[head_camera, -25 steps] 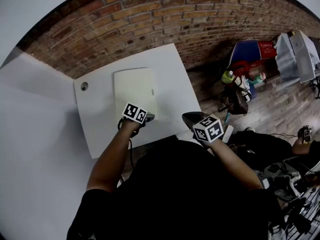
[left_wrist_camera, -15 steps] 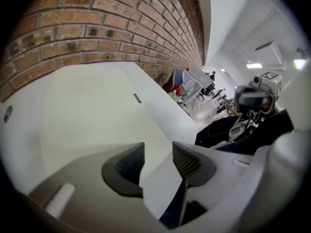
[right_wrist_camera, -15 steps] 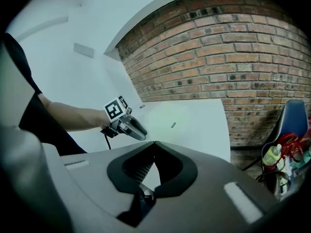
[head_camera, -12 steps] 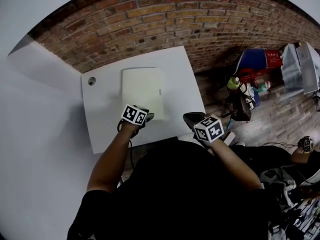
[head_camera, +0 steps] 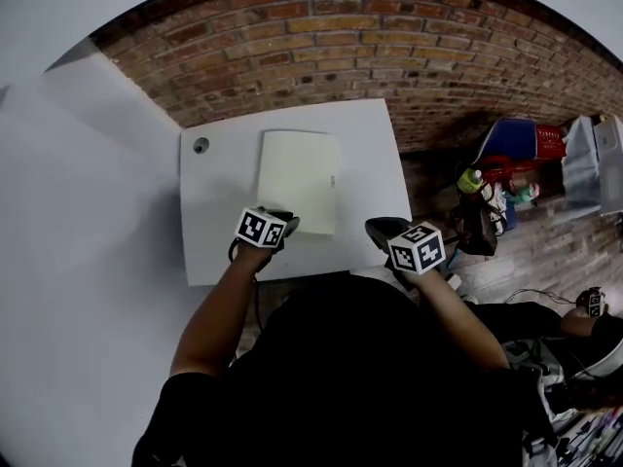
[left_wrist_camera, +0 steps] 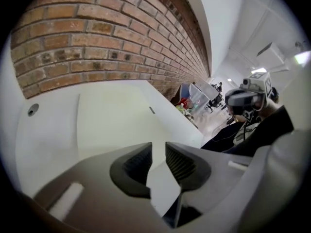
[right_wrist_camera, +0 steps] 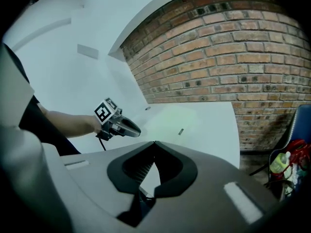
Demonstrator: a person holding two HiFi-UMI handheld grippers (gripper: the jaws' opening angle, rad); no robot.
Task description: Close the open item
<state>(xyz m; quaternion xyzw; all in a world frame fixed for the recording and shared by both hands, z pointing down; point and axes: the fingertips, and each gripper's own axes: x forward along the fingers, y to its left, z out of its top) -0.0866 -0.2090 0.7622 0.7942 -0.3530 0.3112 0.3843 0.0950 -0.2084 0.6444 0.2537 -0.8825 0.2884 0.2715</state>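
Observation:
A pale cream laptop [head_camera: 300, 178] lies with its lid down flat on the white table [head_camera: 214, 232]; it also shows in the left gripper view [left_wrist_camera: 114, 118] and the right gripper view [right_wrist_camera: 170, 120]. My left gripper [head_camera: 290, 225] hovers over the laptop's near edge. Its jaws [left_wrist_camera: 158, 147] have just been closing; a narrow gap stays between them, with nothing in it. My right gripper [head_camera: 375, 227] hangs off the table's near right corner, its tips [right_wrist_camera: 154, 143] touching and holding nothing.
A brick wall [head_camera: 389, 47] runs behind the table. A small round hole [head_camera: 201, 145] sits in the table's far left corner. On the floor at right stand a blue chair [head_camera: 521, 139], bags and a bottle [head_camera: 471, 180].
The head view has swung, so the table sits further right in the picture. The left gripper has lifted a little at the laptop's near edge. The laptop stays flat throughout.

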